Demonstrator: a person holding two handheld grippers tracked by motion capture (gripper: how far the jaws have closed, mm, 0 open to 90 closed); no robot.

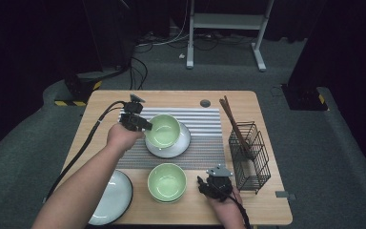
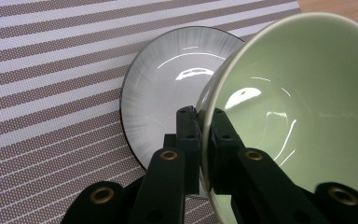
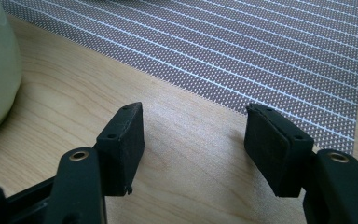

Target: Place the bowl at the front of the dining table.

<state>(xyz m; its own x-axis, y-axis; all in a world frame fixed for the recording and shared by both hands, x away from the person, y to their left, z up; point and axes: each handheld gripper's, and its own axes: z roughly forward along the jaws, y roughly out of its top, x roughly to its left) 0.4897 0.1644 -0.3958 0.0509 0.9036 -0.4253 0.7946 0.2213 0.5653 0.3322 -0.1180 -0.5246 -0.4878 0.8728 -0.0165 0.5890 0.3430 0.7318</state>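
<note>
Wooden table (image 1: 262,200) with striped mat (image 1: 205,125). Left gripper (image 2: 205,116) clenched on rim of green bowl (image 2: 298,107), bowl tilted over white plate (image 2: 163,88) on mat. Right gripper (image 3: 193,135) released, nothing between jaws, above table beside second green bowl (image 1: 167,181).

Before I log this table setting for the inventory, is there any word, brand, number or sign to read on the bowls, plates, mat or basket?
None: no readable text on the held green bowl, the plate under it, the striped mat, the second green bowl or the wire basket.
</note>
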